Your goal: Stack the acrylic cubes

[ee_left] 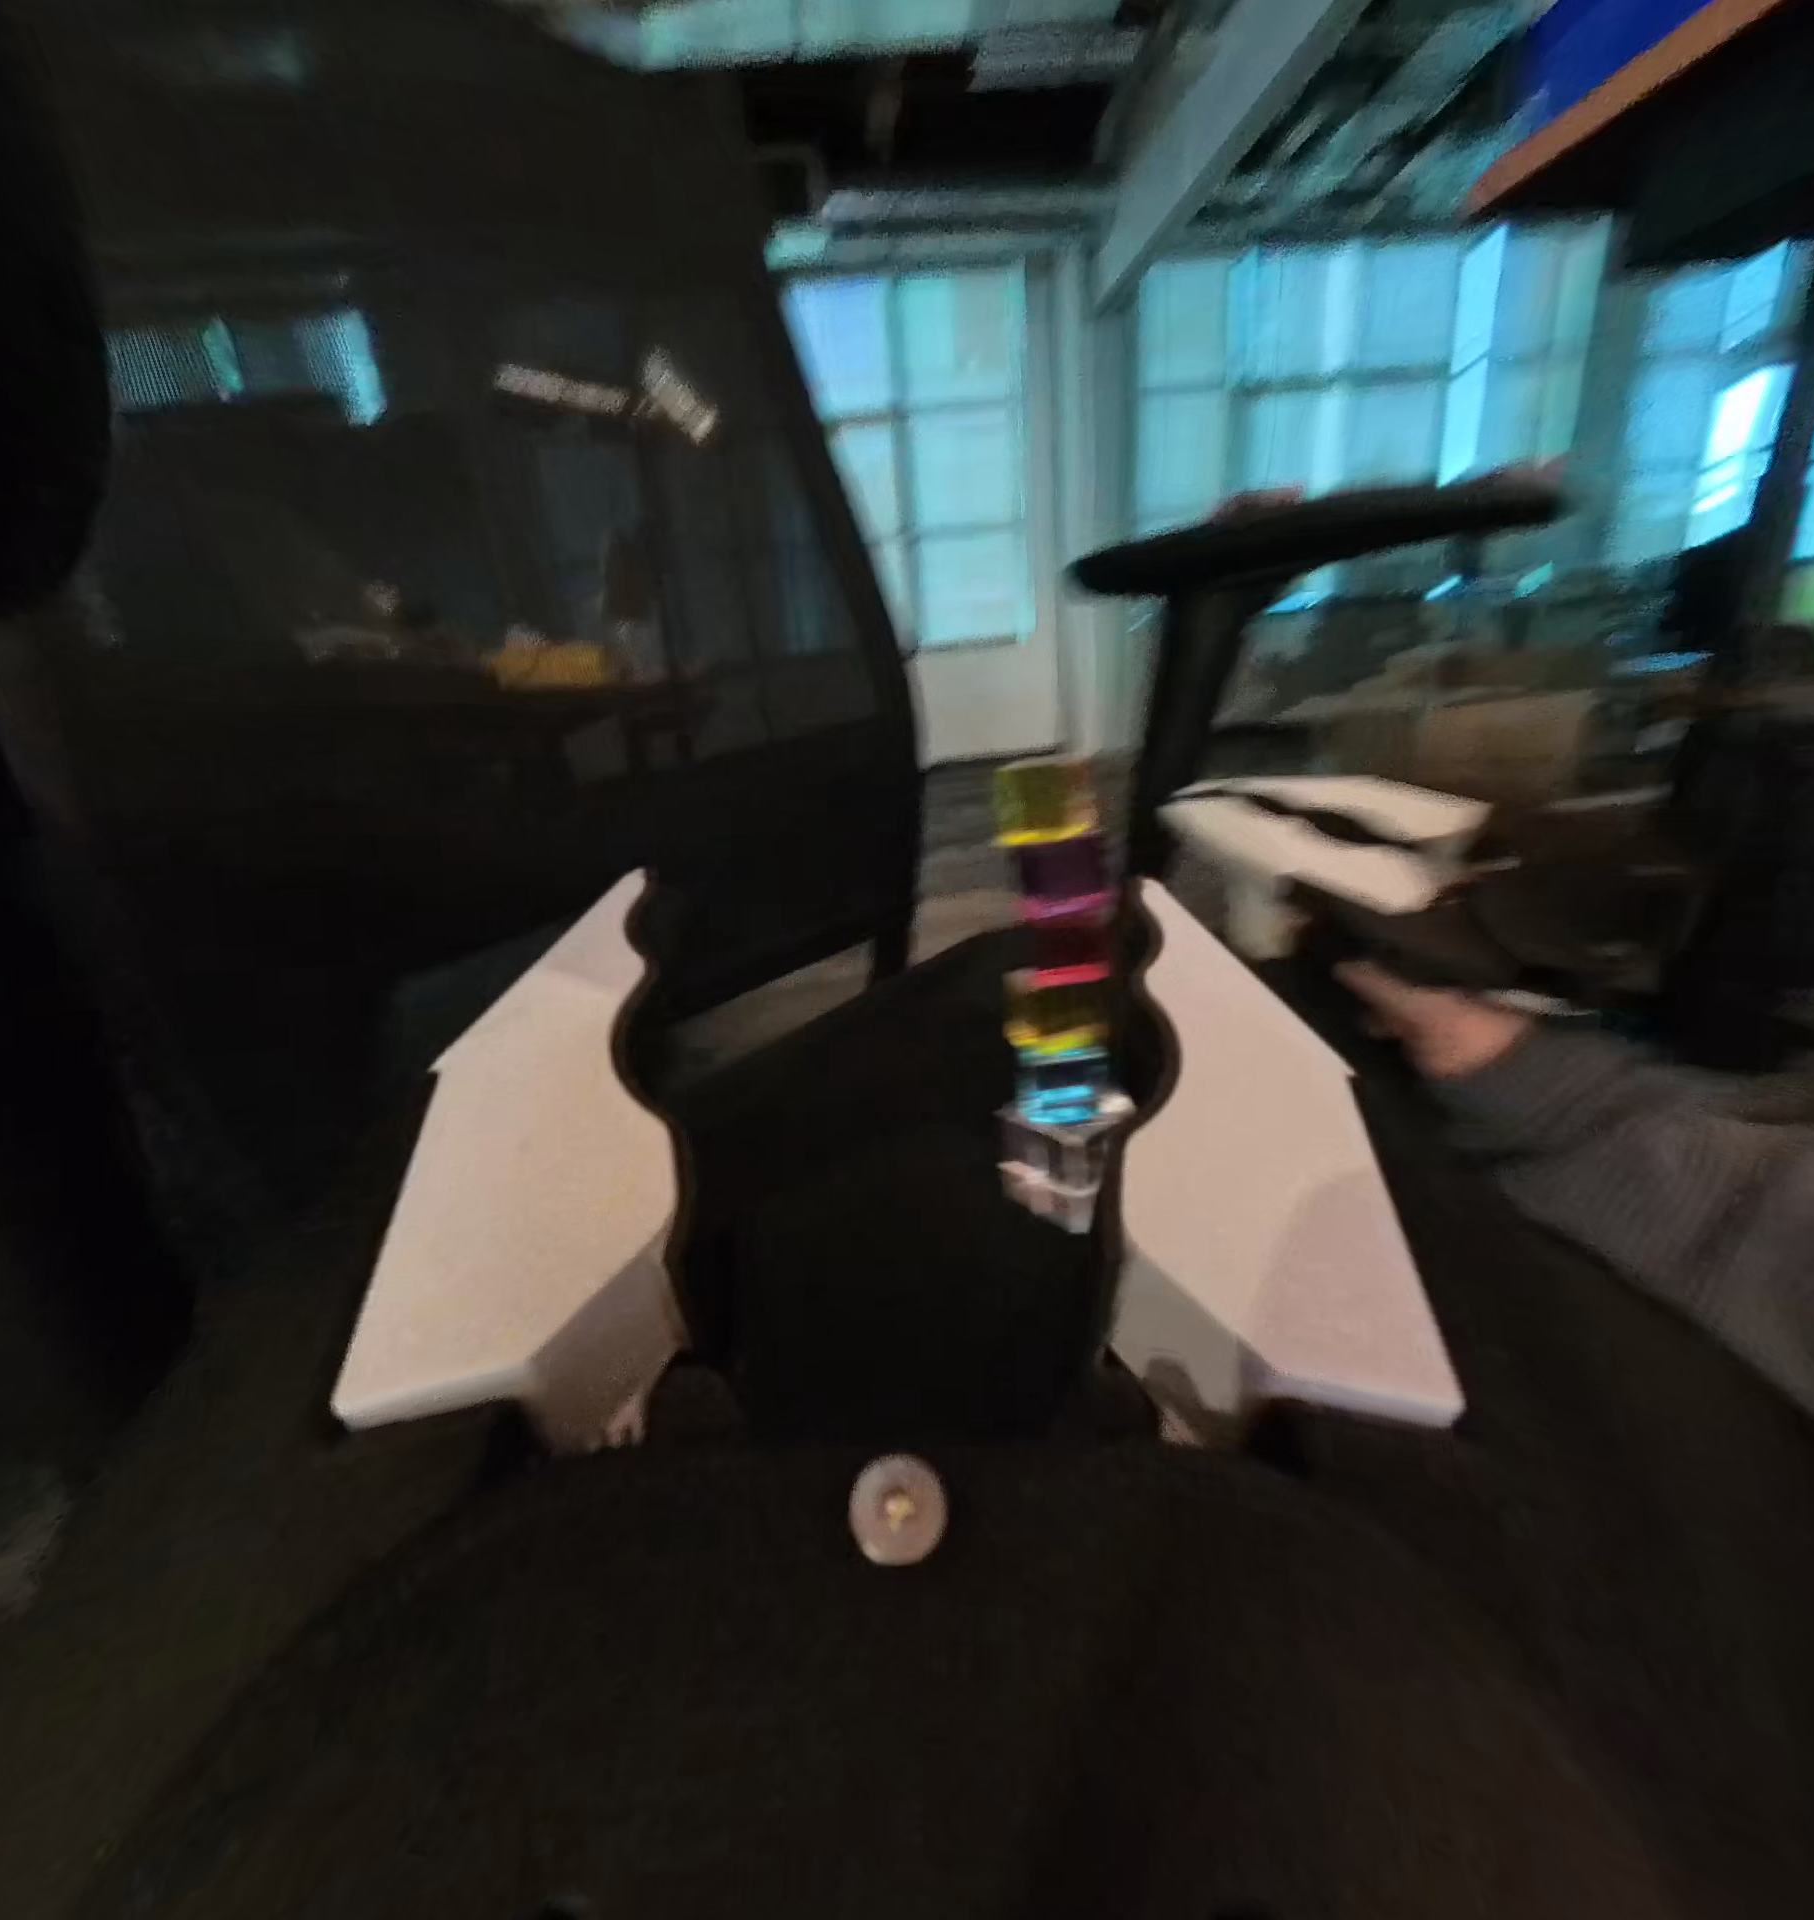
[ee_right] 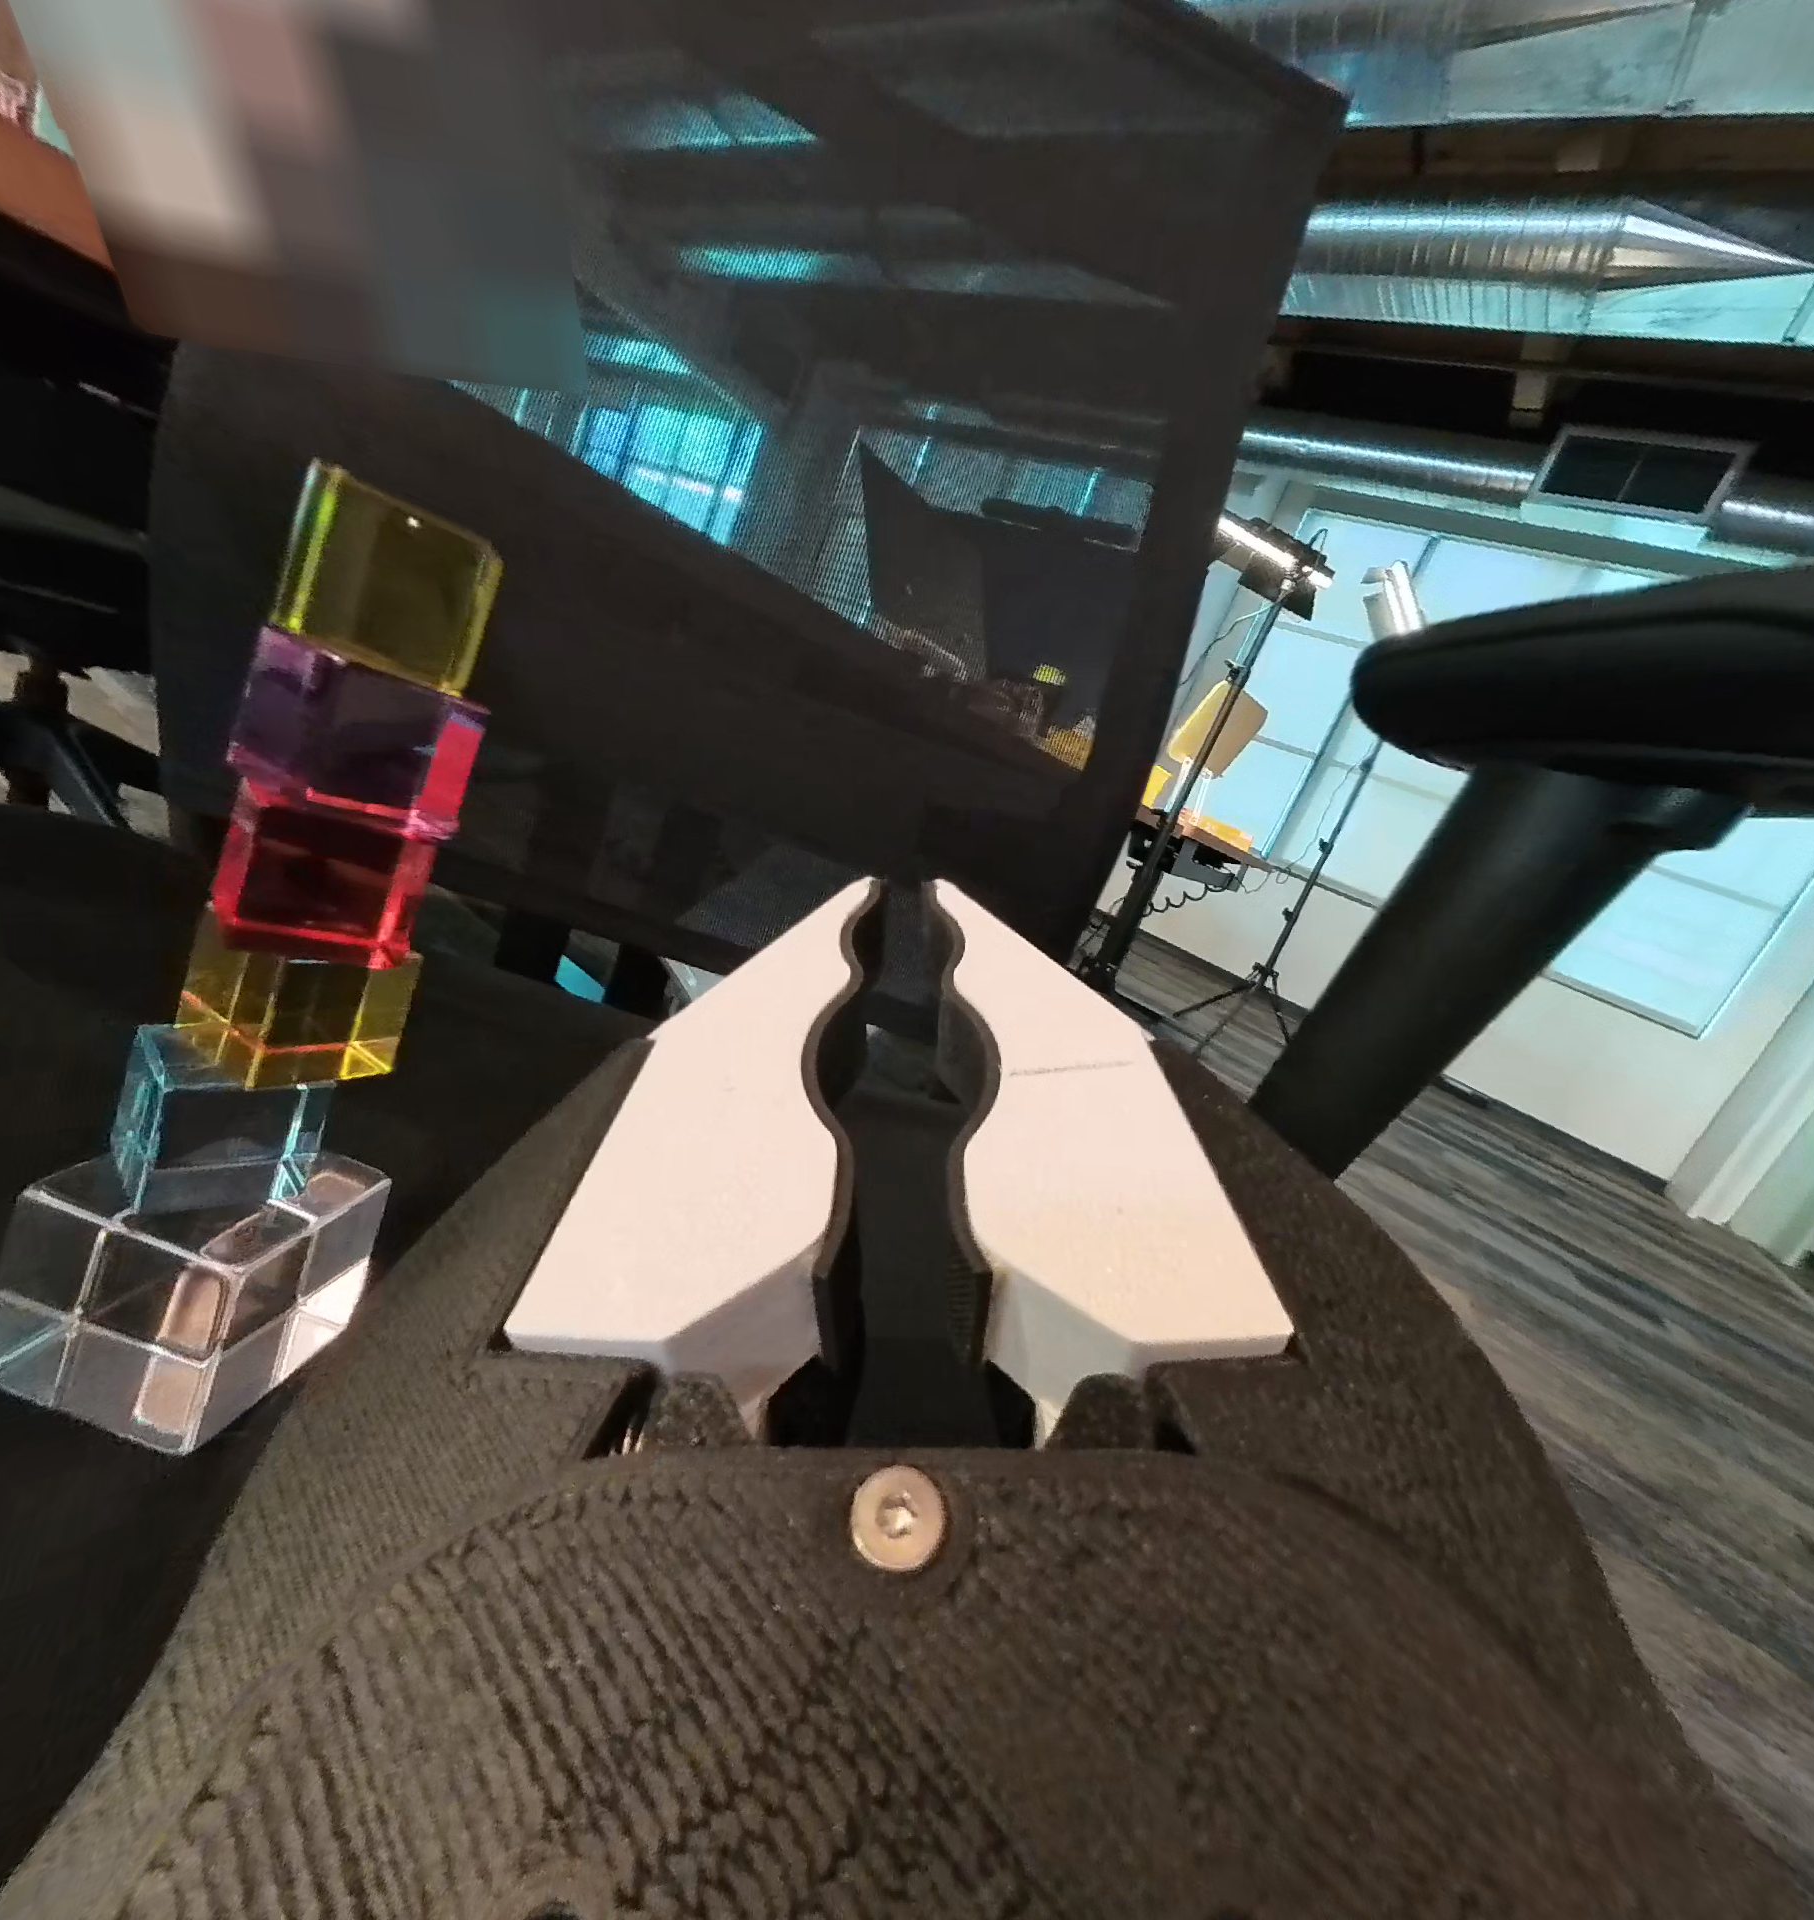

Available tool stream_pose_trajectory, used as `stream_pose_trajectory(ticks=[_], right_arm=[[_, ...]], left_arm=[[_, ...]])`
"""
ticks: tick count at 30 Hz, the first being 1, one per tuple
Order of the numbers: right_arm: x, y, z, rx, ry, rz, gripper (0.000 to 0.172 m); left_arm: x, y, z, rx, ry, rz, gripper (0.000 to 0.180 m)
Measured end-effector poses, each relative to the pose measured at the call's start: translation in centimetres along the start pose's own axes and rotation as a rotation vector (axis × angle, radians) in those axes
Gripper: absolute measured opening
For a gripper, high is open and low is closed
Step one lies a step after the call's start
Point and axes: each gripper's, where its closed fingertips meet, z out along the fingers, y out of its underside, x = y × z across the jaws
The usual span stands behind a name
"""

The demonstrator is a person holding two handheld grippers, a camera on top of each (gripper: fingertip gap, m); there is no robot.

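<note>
My left jaws [ee_left: 892, 904] stand spread wide with nothing pressed between them, and a tall stack of see-through acrylic cubes [ee_left: 1054, 977] rises in the gap, close against the inner edge of my right-hand finger [ee_left: 1235, 1091]; the view is blurred, so I cannot tell whether that finger touches it. The stack's long axis runs straight up: a clear faceted block [ee_right: 181, 1299] at the base, then pale blue, yellow, red, purple and a yellow-green cube [ee_right: 389, 582] on top, each turned a little off the one below. My right jaws [ee_right: 905, 894] are pressed almost together on nothing, lying just to the right of the stack and apart from it, so my left is the nearer. The stack rests on the black fabric seat of an office chair [ee_right: 30, 935], with its mesh back [ee_right: 882, 468] behind and a black armrest [ee_right: 1609, 675] at the right. Beyond lie a grey plank floor [ee_right: 1609, 1351] and bright windows [ee_left: 913, 447].
</note>
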Motion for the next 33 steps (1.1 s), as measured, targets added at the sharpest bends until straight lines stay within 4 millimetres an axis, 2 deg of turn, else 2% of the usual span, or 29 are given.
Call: stream_pose_trajectory(ticks=[2,5,7,9,11,13,16,18,21,24,26,29,33], right_arm=[[-0.3,0.1,0.1,-0.006,-0.008,-0.009,0.005],[-0.6,-0.2,0.0,0.001,-0.013,-0.014,0.005],[-0.7,-0.6,-0.2,0.02,-0.015,-0.016,0.005],[-1.0,-1.1,-0.5,0.046,-0.011,-0.027,0.006],[-0.8,-1.8,-0.6,0.08,0.015,-0.046,0.008],[-0.3,-2.9,-1.0,0.122,0.06,-0.07,0.009],[0.5,-6.1,-3.5,0.188,0.123,-0.036,0.011],[-0.2,-7.7,-6.4,0.221,0.116,0.025,0.013],[-3.3,-9.2,-12.1,0.203,0.034,0.159,0.017],[-8.0,-9.7,-18.2,0.159,-0.089,0.299,0.018],[-10.3,-9.8,-21.5,0.15,-0.108,0.345,0.018],[-12.7,-9.7,-24.3,0.151,-0.093,0.306,0.018],[-13.2,-9.1,-24.6,0.094,-0.068,0.239,0.019]], left_arm=[[2.9,-1.2,-4.3,0.068,0.091,-0.015,0.093],[4.1,1.0,-11.0,0.035,0.038,-0.019,0.095],[3.7,3.5,-14.8,-0.024,-0.01,-0.066,0.097],[2.8,5.9,-17.8,-0.096,-0.07,-0.12,0.098],[1.7,7.9,-19.9,-0.18,-0.131,-0.145,0.099],[0.6,9.1,-21.5,-0.241,-0.181,-0.148,0.097],[-0.8,10.4,-22.9,-0.342,-0.252,-0.138,0.098],[-1.6,10.8,-23.4,-0.377,-0.289,-0.121,0.099],[-2.2,10.6,-23.5,-0.377,-0.32,-0.104,0.098],[-2.1,10.5,-23.1,-0.372,-0.318,-0.106,0.098],[-1.9,10.5,-22.7,-0.375,-0.308,-0.113,0.098],[-1.2,10.5,-22.0,-0.378,-0.285,-0.112,0.098],[0.1,9.7,-21.1,-0.352,-0.248,-0.095,0.097]])
